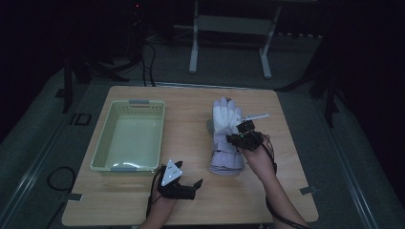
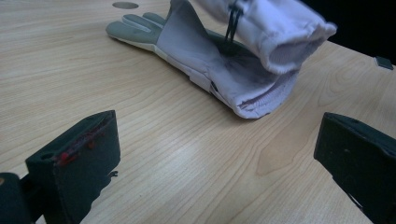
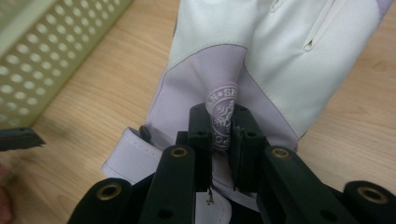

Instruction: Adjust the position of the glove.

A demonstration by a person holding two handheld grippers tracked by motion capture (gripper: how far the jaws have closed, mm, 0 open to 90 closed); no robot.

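Note:
Two white and lavender gloves lie stacked right of the table's middle. The upper glove is partly raised off the lower glove, whose grey fingers lie flat on the wood. My right gripper is shut on a pinched fold of the upper glove's lavender fabric that bears a round printed logo. My left gripper stands open near the front edge, jaws wide apart and empty. It faces the glove cuffs from a short distance.
A pale green perforated basket sits empty on the left half of the wooden table. Bare wood lies between the basket and the gloves. A metal frame stands on the floor beyond the table.

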